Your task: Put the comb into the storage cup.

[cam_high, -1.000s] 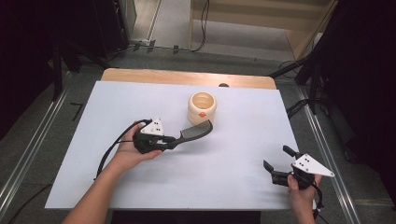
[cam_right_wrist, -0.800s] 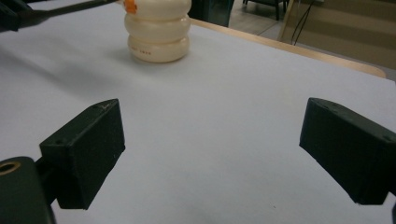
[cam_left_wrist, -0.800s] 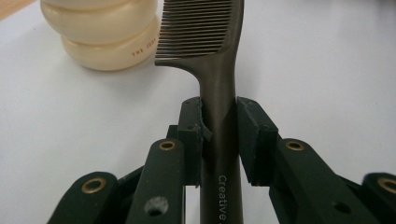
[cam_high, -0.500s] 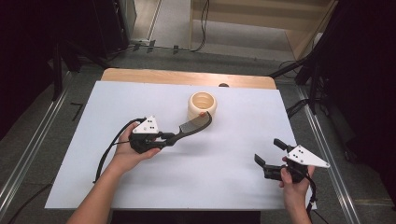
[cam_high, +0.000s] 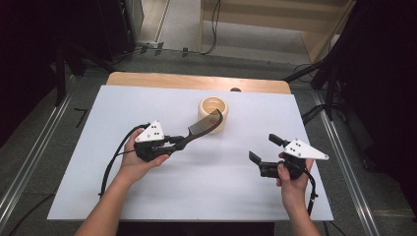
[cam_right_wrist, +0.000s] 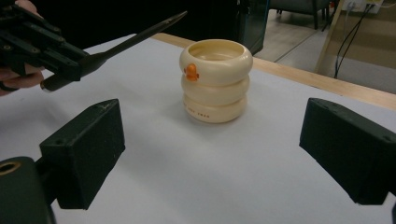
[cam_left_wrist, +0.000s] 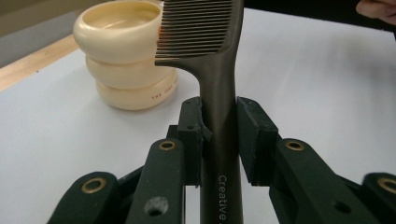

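My left gripper (cam_high: 173,142) (cam_left_wrist: 219,135) is shut on the handle of a dark brown comb (cam_high: 204,127) (cam_left_wrist: 205,32), lifted off the table. The comb's toothed end reaches toward a cream ribbed holder (cam_high: 213,112) (cam_left_wrist: 123,56) (cam_right_wrist: 215,79) that stands upright near the far middle of the table; in the high view its tip overlaps the holder's rim. The holder bears a small orange figure (cam_right_wrist: 191,72) on its side. My right gripper (cam_high: 265,150) (cam_right_wrist: 210,158) hovers open at the right, its two pads wide apart and empty, facing the holder from a distance.
A white sheet (cam_high: 147,206) covers the table, with a wooden strip (cam_high: 162,80) along its far edge. Metal rails (cam_high: 29,162) run along both sides. Dark equipment and cables (cam_high: 314,110) stand beyond the table on the floor.
My right gripper has risen and shifted left toward the middle of the table. The left gripper and its comb have barely moved.
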`<state>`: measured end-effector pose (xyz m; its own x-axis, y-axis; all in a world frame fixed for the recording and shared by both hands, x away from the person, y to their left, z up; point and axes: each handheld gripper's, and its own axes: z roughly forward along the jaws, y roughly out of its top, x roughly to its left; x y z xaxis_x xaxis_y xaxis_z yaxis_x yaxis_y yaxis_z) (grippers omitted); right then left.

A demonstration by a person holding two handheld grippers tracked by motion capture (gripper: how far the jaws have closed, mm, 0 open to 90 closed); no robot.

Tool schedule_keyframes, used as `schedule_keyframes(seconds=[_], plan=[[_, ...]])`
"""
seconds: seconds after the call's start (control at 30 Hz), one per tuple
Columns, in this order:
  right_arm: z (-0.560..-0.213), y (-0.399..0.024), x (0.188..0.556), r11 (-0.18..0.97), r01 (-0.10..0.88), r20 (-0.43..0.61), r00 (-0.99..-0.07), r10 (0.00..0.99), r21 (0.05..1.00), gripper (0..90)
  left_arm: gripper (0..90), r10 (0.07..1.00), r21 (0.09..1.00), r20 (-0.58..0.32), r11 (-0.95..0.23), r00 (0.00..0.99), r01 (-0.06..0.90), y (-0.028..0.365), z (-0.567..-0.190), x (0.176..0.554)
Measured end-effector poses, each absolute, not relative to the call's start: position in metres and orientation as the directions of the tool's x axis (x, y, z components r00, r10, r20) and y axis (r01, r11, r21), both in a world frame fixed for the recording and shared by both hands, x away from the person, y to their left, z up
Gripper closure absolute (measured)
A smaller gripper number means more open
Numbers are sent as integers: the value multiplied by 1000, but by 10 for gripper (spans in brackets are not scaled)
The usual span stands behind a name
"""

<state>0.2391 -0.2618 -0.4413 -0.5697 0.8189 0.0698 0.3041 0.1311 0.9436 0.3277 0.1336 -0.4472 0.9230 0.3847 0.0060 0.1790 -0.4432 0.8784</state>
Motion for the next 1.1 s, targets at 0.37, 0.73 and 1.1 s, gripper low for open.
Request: schedule_keyframes(seconds=[0.37, 0.73, 1.1], plan=[[-431, -239, 258, 58, 337, 162, -589, 791, 940, 52, 723, 400, 896, 28, -416, 916, 154, 120, -444, 320], [-430, -216, 273, 24, 375, 214, -579, 787, 927, 52, 723, 394, 900, 63, -420, 917, 119, 103, -444, 312], [-431, -195, 284, -26, 415, 278, -562, 779, 909, 141, 722, 401, 914, 50, -388, 915, 120, 92, -450, 310]])
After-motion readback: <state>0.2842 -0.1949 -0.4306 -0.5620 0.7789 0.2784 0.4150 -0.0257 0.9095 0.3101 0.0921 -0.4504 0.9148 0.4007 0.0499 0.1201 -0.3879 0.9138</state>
